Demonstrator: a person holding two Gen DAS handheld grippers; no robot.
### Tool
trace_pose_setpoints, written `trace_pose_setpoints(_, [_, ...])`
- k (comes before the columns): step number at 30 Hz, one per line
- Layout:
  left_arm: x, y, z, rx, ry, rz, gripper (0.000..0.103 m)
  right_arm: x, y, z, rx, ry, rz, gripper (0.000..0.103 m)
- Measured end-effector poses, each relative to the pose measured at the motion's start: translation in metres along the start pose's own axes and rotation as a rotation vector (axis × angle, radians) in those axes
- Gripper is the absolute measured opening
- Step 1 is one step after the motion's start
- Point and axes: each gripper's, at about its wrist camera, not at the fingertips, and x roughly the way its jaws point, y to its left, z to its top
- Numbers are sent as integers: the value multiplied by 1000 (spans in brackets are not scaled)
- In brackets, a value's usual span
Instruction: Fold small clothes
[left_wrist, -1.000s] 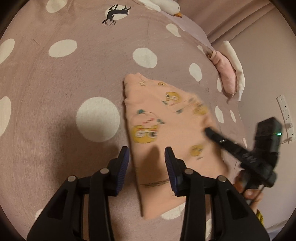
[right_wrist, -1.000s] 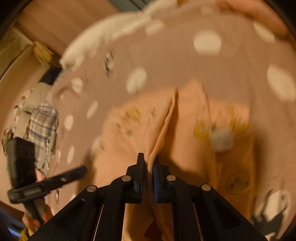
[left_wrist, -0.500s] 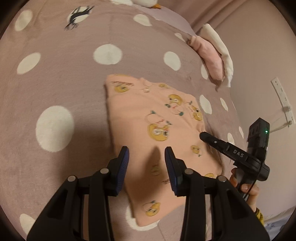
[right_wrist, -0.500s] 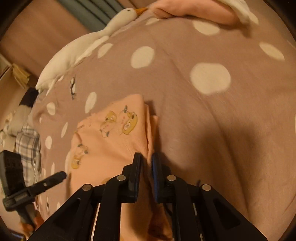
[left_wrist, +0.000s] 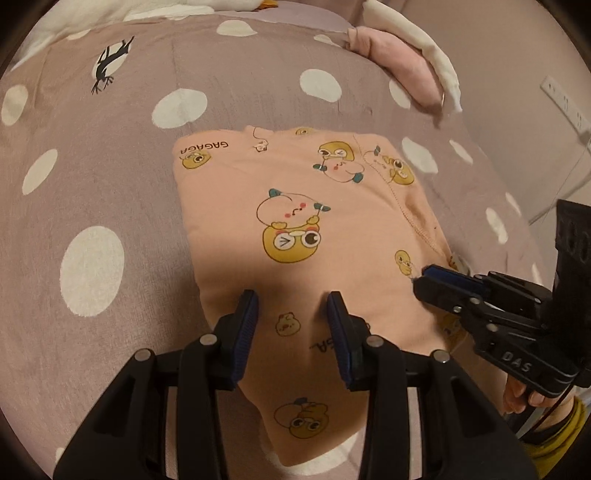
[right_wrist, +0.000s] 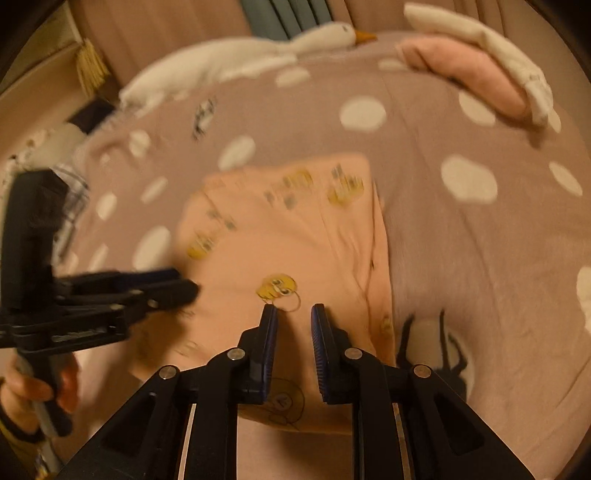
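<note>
Left gripper (left_wrist: 291, 306): jaws spread wide, nothing between them, poised over the near half of the garment.
Right gripper (right_wrist: 293, 314): jaws parted, nothing held, above the garment's near edge; in the left wrist view its tips sit at the garment's right edge.
Garment (left_wrist: 295, 236): peach cloth with duck cartoons, folded into a rough rectangle, lying flat on the bedspread.
Bedspread (left_wrist: 110, 166): mauve, white dots.
Surroundings: pink folded cloth (left_wrist: 395, 62) and white goose toy (right_wrist: 240, 59) at the far side, well apart from the garment.

Left claw (left_wrist: 291, 314) and right claw (right_wrist: 293, 317) agape, empty.
</note>
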Motion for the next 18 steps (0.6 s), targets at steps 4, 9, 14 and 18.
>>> trace_pose_setpoints(4, [-13,-2,-6,1,-26,20,37,-7,6,1,-6,-9,-11,19])
trace_pose_setpoints(9, [-26,-5,-31,-1,-82,46,39,-25,17,-14,-32,-47,29,19])
trace_pose_setpoints(14, [-18,-12,-45,42,-60,87,39,-2,11,-26,2,23,-2,19])
trace_pose_setpoints(18, [-20,-11,-48,45,-57,90,39,-10,5,-26,47,12,36,19])
